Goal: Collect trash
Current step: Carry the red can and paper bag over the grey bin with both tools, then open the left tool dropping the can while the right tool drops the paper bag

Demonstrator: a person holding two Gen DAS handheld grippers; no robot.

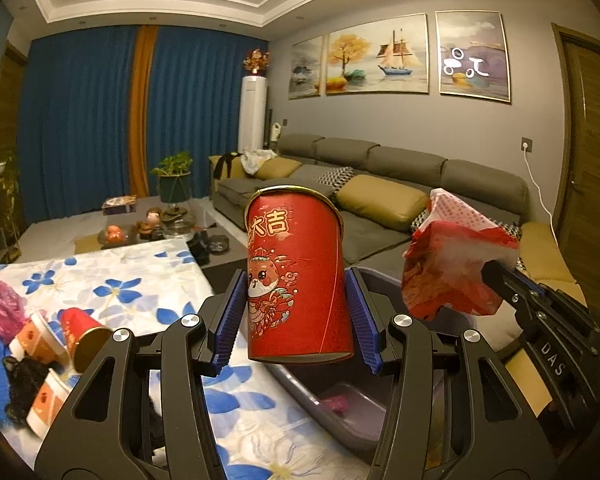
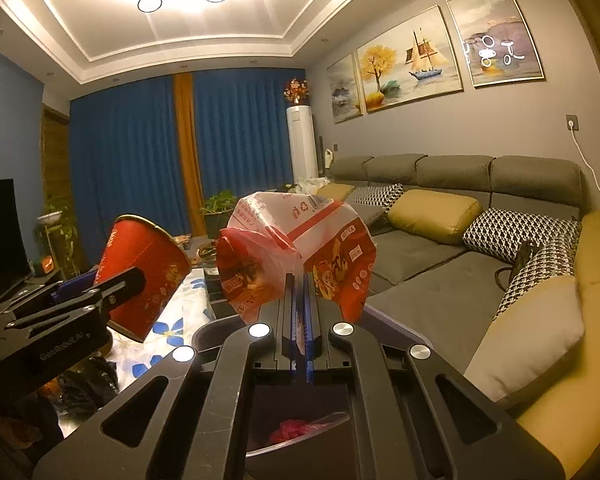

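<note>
My left gripper (image 1: 296, 312) is shut on a red paper cup (image 1: 298, 276) with a gold rim and a cartoon dragon, held upright in the air above the grey bin (image 1: 340, 420). The cup also shows in the right wrist view (image 2: 140, 276). My right gripper (image 2: 300, 280) is shut on a crumpled red and white wrapper (image 2: 296, 248), held above the same bin (image 2: 300, 432). The wrapper appears at the right of the left wrist view (image 1: 452, 264). A pink scrap (image 1: 336, 404) lies inside the bin.
The table with a blue-flower cloth (image 1: 112, 296) carries another red cup (image 1: 82, 336), orange and white cups (image 1: 40, 336), a pink bag (image 1: 4, 308) and a black scrap (image 1: 24, 380). A grey sofa (image 2: 440, 248) with cushions stands to the right. A low tea table (image 1: 160, 228) is beyond.
</note>
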